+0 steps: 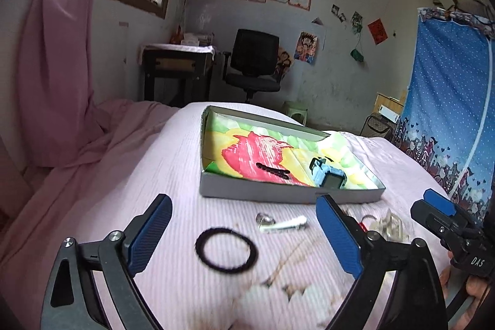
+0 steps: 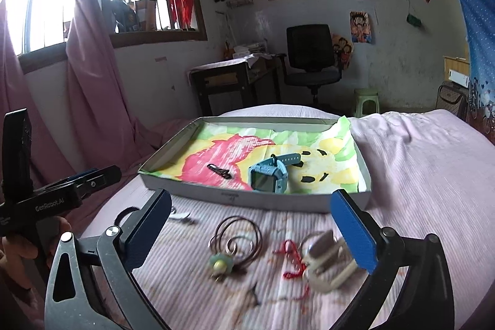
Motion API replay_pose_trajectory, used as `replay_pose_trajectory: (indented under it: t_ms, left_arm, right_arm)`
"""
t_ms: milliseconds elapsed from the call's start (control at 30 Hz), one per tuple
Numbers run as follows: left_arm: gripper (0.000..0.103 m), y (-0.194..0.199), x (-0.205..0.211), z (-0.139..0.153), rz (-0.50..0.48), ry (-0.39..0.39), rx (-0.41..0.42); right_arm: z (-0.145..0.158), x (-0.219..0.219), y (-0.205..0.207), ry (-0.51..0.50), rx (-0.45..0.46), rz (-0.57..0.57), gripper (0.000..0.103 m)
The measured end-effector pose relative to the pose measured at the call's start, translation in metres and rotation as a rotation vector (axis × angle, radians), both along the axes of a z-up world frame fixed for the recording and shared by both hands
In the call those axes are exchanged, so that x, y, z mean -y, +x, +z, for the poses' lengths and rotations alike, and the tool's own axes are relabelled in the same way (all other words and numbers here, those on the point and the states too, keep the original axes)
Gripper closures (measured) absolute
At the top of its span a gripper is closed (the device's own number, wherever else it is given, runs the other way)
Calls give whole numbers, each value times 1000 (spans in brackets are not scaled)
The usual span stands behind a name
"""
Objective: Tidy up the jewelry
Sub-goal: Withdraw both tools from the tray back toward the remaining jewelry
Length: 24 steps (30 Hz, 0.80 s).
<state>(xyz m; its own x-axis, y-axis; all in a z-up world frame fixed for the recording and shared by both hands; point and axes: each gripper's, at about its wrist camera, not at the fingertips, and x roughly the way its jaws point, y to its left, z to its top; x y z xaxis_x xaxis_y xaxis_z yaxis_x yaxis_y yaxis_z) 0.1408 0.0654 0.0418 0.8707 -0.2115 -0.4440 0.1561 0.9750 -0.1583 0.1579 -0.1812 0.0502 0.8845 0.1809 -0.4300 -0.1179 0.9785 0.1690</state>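
The jewelry lies loose on the pink bedspread (image 2: 417, 163), just in front of the shallow grey box (image 2: 278, 201). Nearest the right gripper (image 2: 263, 232) sit a coil of thin dark cord with a pale green bead (image 2: 220, 263) at its six o'clock, a tangle of red string (image 2: 292, 260) at the coil's three o'clock, and beyond that a clear, chunky piece on a metal ring (image 2: 324, 262). I'd judge the cord and string as limp and feather-light, likely to slump and snag, so pinching the bead or a bunched loop looks safer than a single strand. The clear piece looks hard and possibly slick; its broad flat sides seem the place to clamp.

Under the left gripper (image 1: 244, 232) lies a black hair tie (image 1: 226, 249), soft and springy by the look of it, best pinched across one side of the loop. At its one o'clock lie a white clip (image 1: 286, 225) and a small silvery ring (image 1: 265, 218), both tiny and rigid, liable to skate on the fabric.

Already in the box, on its bright paper lining, rest a blue watch (image 2: 269, 177) and, at its nine o'clock, a small black clip (image 2: 219, 170).

Both grippers hang with fingers spread wide apart and nothing between them.
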Motion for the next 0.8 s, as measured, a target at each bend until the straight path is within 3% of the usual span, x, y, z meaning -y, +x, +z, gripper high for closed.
replay_pose_trajectory:
  t_ms: [400,567,800]
  left_arm:
    - [7,-38,-7,-19,-30,67,14]
    - [7,-28,-11,-30,-27,77,-47]
    - [7,-9,-14,-46,-22,70,-150]
  right_arm:
    - [-11,-19,-39,-47,-6,28,2]
    - [-20,-22,-39,-54,-44,32,2]
    - [-37,-25,-17,-57,-183,40,2]
